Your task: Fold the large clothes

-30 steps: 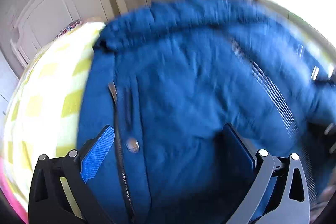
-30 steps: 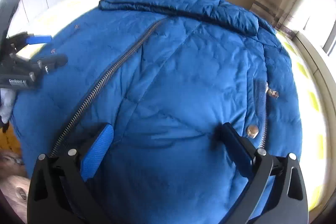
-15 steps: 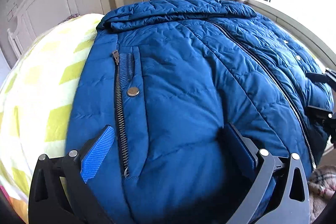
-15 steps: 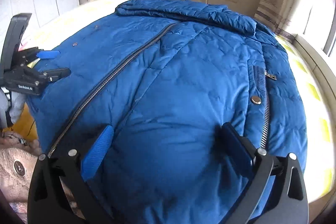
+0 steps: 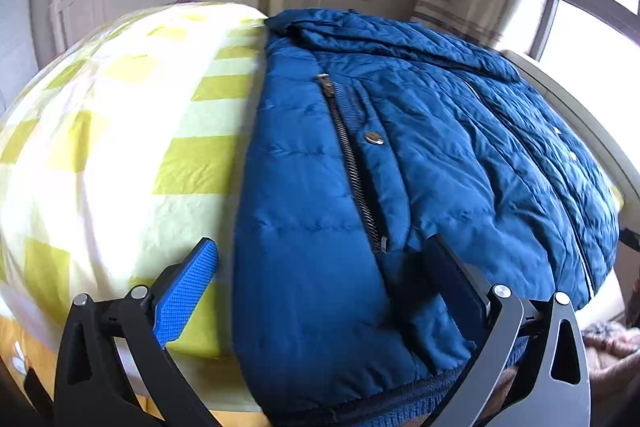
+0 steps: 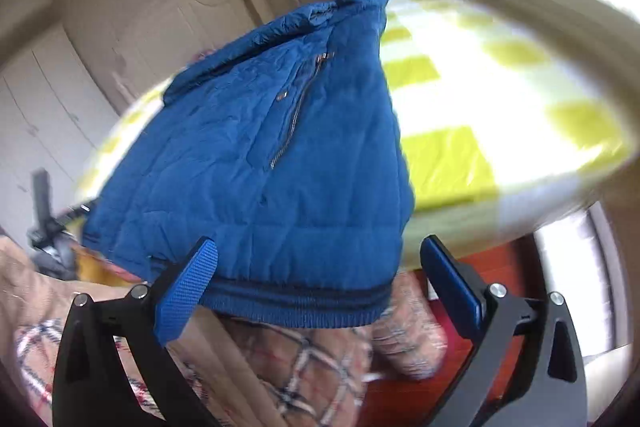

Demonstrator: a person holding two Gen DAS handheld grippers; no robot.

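A blue quilted down jacket point(image 5: 420, 163) lies flat on the bed point(image 5: 120, 131), which carries a yellow-and-white checked sheet. Its ribbed hem point(image 6: 296, 307) hangs just over the near edge of the bed. My left tongs point(image 5: 324, 283) stand wide open at the hem's left corner, one finger over the sheet, the other over the jacket beside the pocket zipper point(image 5: 356, 167); they hold nothing. My right tongs point(image 6: 320, 279) are likewise spread wide, empty, straddling the hem at the jacket's right corner. The right view is blurred.
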